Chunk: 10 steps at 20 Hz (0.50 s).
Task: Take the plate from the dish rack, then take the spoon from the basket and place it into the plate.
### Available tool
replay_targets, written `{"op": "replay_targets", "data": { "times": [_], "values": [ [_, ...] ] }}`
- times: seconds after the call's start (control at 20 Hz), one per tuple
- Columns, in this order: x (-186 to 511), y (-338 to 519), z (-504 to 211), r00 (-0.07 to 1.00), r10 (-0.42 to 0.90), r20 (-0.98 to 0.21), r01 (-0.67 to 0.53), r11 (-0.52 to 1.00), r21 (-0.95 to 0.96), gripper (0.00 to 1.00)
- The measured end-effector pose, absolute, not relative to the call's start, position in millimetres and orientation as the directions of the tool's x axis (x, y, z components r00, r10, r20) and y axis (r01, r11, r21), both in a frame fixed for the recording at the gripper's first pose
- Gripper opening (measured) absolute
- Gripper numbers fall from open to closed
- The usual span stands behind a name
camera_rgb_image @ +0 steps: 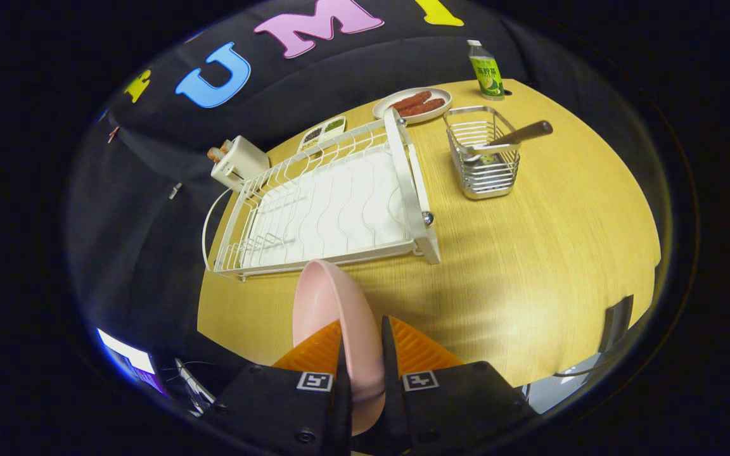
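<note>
A pink plate stands on edge between my fingers, and my gripper is shut on its rim, holding it above the wooden table. Beyond the plate lies the white dish rack, with no dishes in it. Further off to the right stands a wire metal basket. A spoon leans in the basket, its brown handle sticking out to the right.
At the far end of the table sit a plate of sausages, a green bottle, a small divided dish and a white box by the rack. Bare tabletop lies right of the rack and in front of the basket.
</note>
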<state>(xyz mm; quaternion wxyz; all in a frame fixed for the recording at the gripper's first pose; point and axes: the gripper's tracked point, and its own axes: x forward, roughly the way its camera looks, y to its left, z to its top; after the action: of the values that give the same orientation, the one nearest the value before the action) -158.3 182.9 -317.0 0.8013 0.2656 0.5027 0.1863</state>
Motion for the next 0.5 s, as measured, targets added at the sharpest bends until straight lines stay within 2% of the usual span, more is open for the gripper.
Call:
{"op": "replay_targets", "data": {
  "times": [0.35, 0.5],
  "values": [
    [-152, 206, -345, 0.397, 0.620, -0.677, -0.019, 0.743, 0.670, 0.25],
    [-150, 197, -361, 0.406, 0.573, -0.712, -0.010, 0.782, 0.623, 0.29]
  ]
}}
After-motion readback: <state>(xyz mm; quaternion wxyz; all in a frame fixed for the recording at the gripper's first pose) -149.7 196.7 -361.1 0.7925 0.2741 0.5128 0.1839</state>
